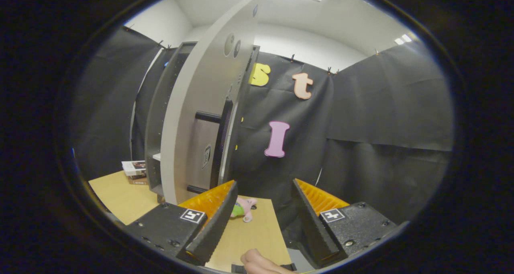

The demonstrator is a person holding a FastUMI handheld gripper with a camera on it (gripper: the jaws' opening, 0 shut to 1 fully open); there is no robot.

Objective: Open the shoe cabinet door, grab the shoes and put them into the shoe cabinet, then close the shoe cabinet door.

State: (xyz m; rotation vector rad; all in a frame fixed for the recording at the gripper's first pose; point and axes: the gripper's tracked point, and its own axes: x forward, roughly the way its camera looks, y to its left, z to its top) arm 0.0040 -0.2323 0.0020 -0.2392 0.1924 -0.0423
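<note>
The grey shoe cabinet stands on the wooden table, beyond my left finger. Its door is swung open toward me, seen almost edge-on, with a dark vertical handle on its face. My gripper is open, nothing between its fingers, and its left fingertip is close beside the door's lower edge. A small pink and green shoe-like thing lies on the table just ahead of the left finger.
A stack of boxes or books sits on the table left of the cabinet. A person's hand shows low between the fingers. Black cloth walls close the booth behind and to the right.
</note>
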